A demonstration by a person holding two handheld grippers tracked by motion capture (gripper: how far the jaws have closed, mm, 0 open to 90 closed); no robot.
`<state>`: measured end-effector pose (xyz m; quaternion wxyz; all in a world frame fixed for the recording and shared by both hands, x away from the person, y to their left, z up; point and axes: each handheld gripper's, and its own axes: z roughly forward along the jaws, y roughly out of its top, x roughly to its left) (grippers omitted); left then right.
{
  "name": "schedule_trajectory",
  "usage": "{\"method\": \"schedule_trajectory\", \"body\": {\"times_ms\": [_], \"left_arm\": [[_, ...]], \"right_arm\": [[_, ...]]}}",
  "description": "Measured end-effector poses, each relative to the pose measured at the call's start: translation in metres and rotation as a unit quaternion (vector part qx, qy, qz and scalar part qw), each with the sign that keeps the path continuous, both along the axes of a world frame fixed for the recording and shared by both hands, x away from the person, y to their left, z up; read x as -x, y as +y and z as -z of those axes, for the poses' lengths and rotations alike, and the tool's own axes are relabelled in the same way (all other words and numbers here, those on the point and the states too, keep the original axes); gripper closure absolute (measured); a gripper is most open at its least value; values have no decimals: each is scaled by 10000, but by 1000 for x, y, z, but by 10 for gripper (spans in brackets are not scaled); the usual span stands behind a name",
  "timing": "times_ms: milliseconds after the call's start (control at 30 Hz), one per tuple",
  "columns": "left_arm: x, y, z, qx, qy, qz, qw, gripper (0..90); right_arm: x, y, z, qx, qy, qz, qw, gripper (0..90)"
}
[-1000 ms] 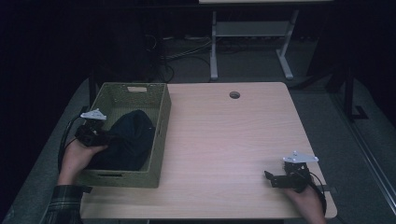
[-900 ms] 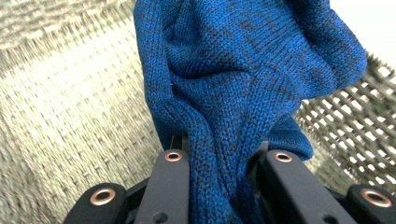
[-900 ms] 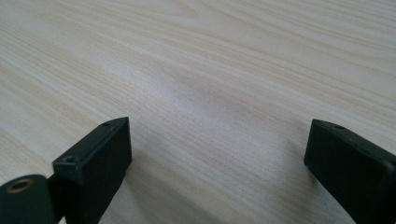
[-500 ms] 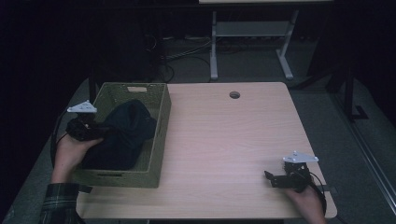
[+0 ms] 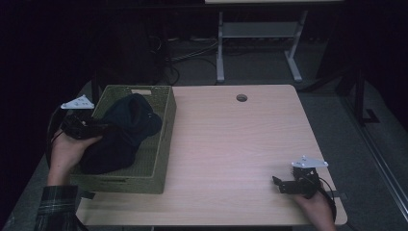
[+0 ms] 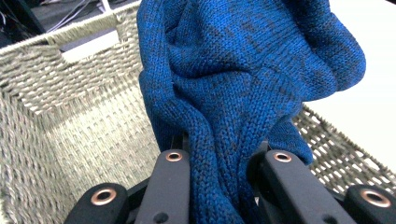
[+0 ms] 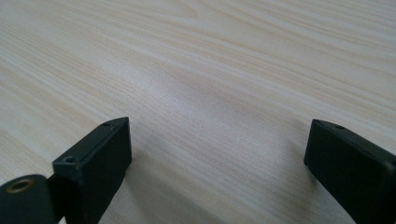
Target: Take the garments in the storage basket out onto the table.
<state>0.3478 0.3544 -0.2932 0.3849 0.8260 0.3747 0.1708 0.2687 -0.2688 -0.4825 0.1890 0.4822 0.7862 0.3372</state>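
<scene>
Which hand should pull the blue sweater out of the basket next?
Probably the left. The left gripper is already shut on the blue sweater, above the woven basket. The right gripper is open with nothing between its jaws, low over the table at its far corner.

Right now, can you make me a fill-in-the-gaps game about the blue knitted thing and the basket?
1. The left tool is shut on a knitted garment whose colour is ____.
2. The garment hangs over a woven ____ that stands at the table's left end.
3. The right tool has its jaws ____, with nothing between them.
4. Under the right tool lies the bare wooden ____.

Missing words: blue; basket; open; table
</scene>
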Motion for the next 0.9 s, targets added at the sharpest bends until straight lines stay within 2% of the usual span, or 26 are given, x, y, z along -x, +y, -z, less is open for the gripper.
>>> {"method": "schedule_trajectory", "body": {"times_ms": [367,600,900], "left_arm": [[2,-7,-21,240,-194,94,9995,776],[5,-15,-32,245,-307,170,9991,776],[5,-27,-44,394,-363,343,9980,776]], "right_arm": [[0,0,0,-1,-8,-4,10000,70],[0,0,0,-6,1,-6,10000,70],[0,0,0,-7,1,-1,10000,70]]}}
